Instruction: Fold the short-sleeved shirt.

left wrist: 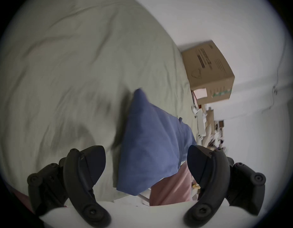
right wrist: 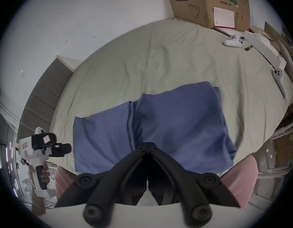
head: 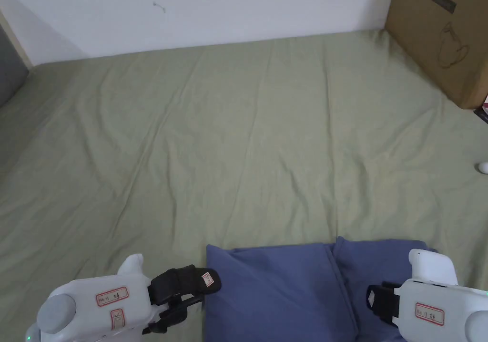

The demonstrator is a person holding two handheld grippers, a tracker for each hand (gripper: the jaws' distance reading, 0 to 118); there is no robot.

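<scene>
Between both grippers' fingers [left wrist: 86, 167] lies the folded blue shirt [head: 286, 290].

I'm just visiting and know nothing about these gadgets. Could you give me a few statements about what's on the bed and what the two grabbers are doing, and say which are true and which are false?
1. The blue shirt lies on a green bedsheet. True.
2. The left gripper has its jaws spread apart. True.
3. The right gripper is wide open. False: its jaws are closed together.
4. The left gripper clamps the shirt. False: it holds nothing.
5. A cardboard box stands at the bed's far right. True.
</scene>
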